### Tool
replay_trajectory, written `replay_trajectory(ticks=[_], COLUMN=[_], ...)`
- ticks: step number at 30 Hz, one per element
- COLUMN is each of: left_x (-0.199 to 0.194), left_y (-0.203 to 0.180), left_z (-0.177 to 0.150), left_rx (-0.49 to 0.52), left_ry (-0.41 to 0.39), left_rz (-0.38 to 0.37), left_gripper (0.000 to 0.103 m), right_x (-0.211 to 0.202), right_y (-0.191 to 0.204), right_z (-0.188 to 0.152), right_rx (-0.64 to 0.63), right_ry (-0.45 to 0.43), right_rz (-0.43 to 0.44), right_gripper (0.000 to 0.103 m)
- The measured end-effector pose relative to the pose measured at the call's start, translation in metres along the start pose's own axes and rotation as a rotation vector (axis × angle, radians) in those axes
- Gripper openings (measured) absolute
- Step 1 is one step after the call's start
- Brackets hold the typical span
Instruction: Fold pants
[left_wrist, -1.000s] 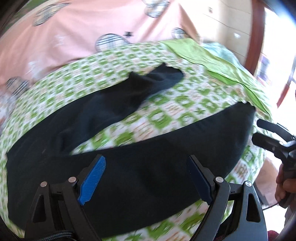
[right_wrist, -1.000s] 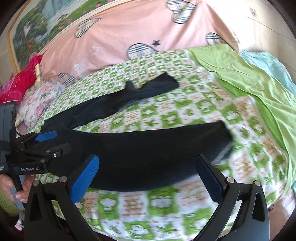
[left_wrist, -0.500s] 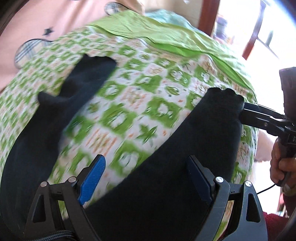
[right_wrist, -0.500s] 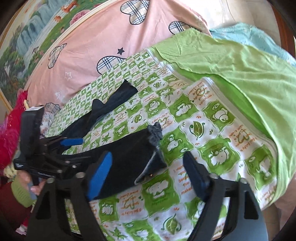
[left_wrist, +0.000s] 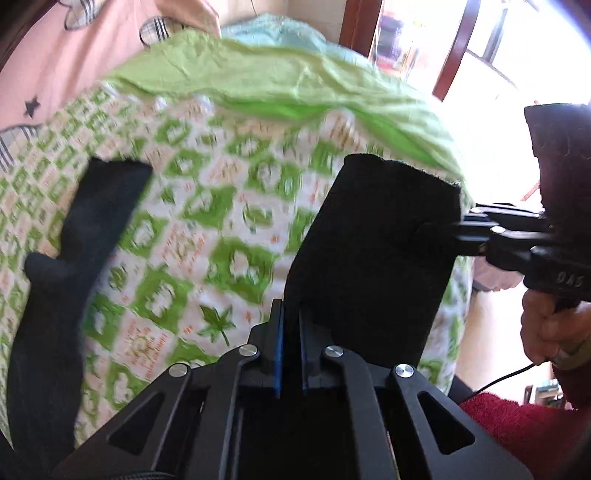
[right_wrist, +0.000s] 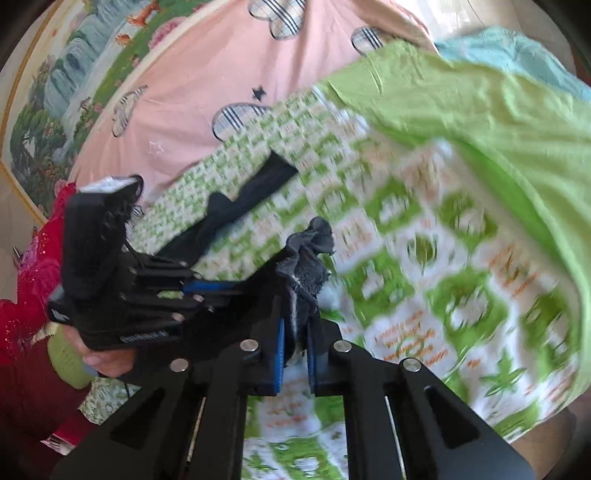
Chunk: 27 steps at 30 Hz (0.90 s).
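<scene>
Black pants lie on a green-and-white patterned bedspread. In the left wrist view the near leg (left_wrist: 376, 251) runs up from my left gripper (left_wrist: 290, 325), which is shut on its edge. The right gripper (left_wrist: 443, 229) pinches the same leg's cuff from the right. The far leg (left_wrist: 85, 229) lies flat at the left. In the right wrist view my right gripper (right_wrist: 295, 332) is shut on the bunched cuff (right_wrist: 306, 266), lifted off the bed. The left gripper (right_wrist: 207, 291) grips the leg just to its left. The far leg (right_wrist: 243, 195) lies behind.
A lime green sheet (left_wrist: 280, 85) (right_wrist: 480, 103) covers the bed's right side, with a pale blue cloth (right_wrist: 517, 48) beyond. A pink heart-print sheet (right_wrist: 221, 74) lies behind. A red garment (right_wrist: 33, 266) sits at the left. A window frame (left_wrist: 454, 48) stands past the bed.
Both grippers went from open to shut on the near pant leg. They moved toward its cuff end, and the cuff now bunches up off the bed.
</scene>
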<state>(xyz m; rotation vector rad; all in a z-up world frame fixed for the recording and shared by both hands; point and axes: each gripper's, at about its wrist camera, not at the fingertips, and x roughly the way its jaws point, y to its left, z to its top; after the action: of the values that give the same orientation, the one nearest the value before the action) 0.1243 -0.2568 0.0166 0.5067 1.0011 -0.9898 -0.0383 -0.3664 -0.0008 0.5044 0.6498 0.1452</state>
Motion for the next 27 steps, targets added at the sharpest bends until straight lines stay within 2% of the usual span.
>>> replay_trajectory(ticks=[4,8,10,12,14,15,18,20,23,27], left_x=[-0.012,0.014,0.016,0.014,0.003,-0.006,-0.027,-0.043,-0.063,-0.081], left_y=[0.004,0.011,0.015,0.017,0.024,0.029,0.051,0.071,0.102,0.146], left_z=[0.008,0.001,-0.006,-0.01,-0.014,-0.016,-0.025,-0.033,-0.046,-0.058], left_rx=[-0.017,-0.048,-0.058,-0.068,-0.084,-0.093,-0.127,-0.164,-0.222,-0.291], left_ry=[-0.044,-0.001,0.013,0.004,-0.012,-0.022,-0.054,-0.064,-0.074,-0.081], left_rz=[0.022,0.008,-0.005,-0.008,-0.013,-0.011,0.009,0.025,0.074,0.126], left_gripper=[0.004,0.005,0.011,0.017,0.023,0.027,0.031,0.037,0.04,0.042], right_x=[-0.01,0.015,0.024,0.022,0.015,0.011,0.006,0.013,0.035,0.075], right_y=[0.005,0.001,-0.004,-0.007,-0.007,-0.006,-0.001,0.005,0.018,0.039], right_z=[0.014,0.003,-0.003,-0.004,0.003,0.008,0.028,0.041,0.061,0.088], right_rx=[-0.017,-0.033,-0.01,0.01,0.008,0.001,-0.018,-0.032,-0.06,-0.124], right_ry=[-0.003,0.077,0.114,0.121,0.102,0.079,0.041,0.041,0.058,0.107], right_rz=[-0.056,-0.182,-0.228,-0.254,-0.299,-0.307,-0.262,-0.213,-0.146,-0.101], right_gripper=[0.008,0.008,0.009,0.02,0.059,0.064,0.066,0.066,0.066,0.066])
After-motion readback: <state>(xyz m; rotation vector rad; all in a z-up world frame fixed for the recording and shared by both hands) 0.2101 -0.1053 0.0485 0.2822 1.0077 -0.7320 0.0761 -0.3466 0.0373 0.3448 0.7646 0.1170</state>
